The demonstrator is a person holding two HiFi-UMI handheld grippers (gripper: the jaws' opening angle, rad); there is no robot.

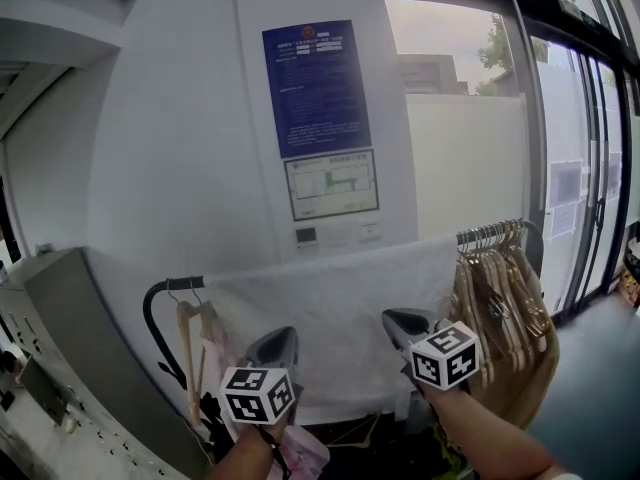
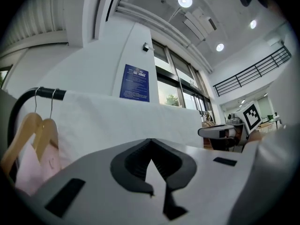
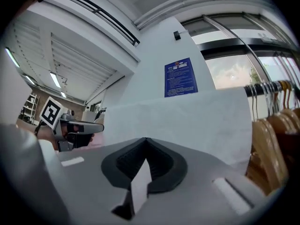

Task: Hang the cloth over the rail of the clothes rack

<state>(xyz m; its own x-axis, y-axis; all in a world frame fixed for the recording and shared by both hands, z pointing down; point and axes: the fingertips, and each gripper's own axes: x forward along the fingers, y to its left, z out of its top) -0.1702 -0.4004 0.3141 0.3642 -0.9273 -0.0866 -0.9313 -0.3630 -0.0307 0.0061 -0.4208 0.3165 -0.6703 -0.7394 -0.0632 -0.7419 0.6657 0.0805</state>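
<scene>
Your left gripper and right gripper sit nearest, at about 6 o'clock in the head view. Both are pinched fully together with nothing in them, and both aim level at the white cloth. It already hangs over the rail of the clothes rack and fills the middle of your view, apart from both tips. Its right edge lies just beside the wooden hangers at 3 o'clock, and a pink garment hangs at 8 o'clock.

No view shows how much fabric falls behind the rail, so the drape may be uneven and could creep off by its own weight. If you nudge it with closed tips, or snag the lower hem, you could drag it down.
</scene>
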